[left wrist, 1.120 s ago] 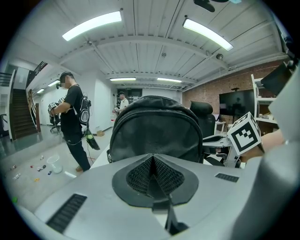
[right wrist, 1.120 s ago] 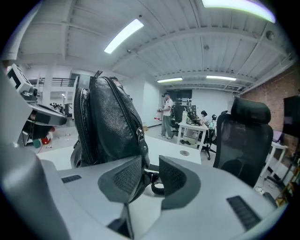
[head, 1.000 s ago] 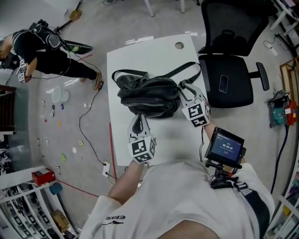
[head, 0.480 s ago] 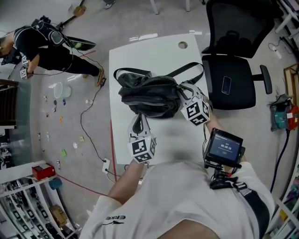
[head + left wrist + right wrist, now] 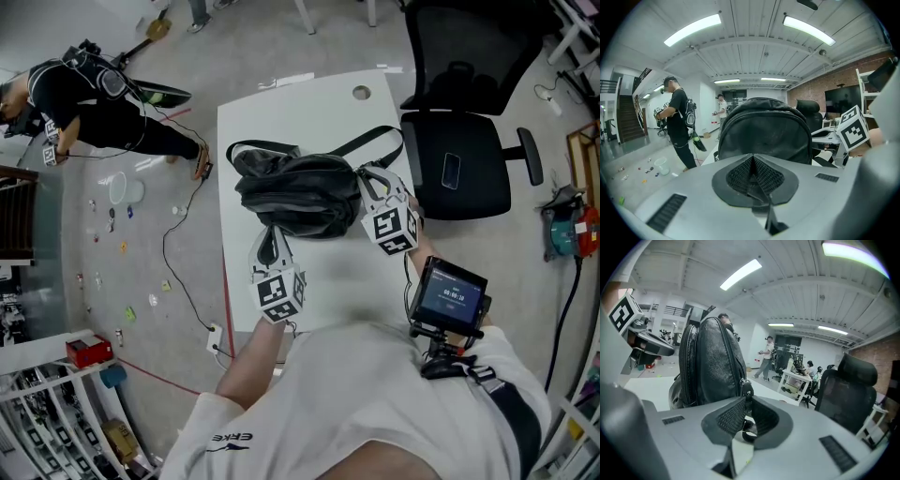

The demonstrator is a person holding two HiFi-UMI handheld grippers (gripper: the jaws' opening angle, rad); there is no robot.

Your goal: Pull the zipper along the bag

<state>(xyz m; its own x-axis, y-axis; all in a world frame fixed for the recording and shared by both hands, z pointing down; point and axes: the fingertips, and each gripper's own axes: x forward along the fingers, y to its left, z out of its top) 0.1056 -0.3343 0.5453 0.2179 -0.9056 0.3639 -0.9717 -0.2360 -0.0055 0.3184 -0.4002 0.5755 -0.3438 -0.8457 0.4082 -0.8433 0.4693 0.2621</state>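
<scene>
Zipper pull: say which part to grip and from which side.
Pinch the tab hanging from the zipper pull, coming from the bag's right end, as the right gripper does. It dangles clear of the bag, so pads can close on both faces.

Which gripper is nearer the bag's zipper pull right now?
Right. The right gripper has its jaws closed on the zipper pull at the right end of the bag. The left gripper sits at the bag's near edge, jaws together, away from the pull.
</scene>
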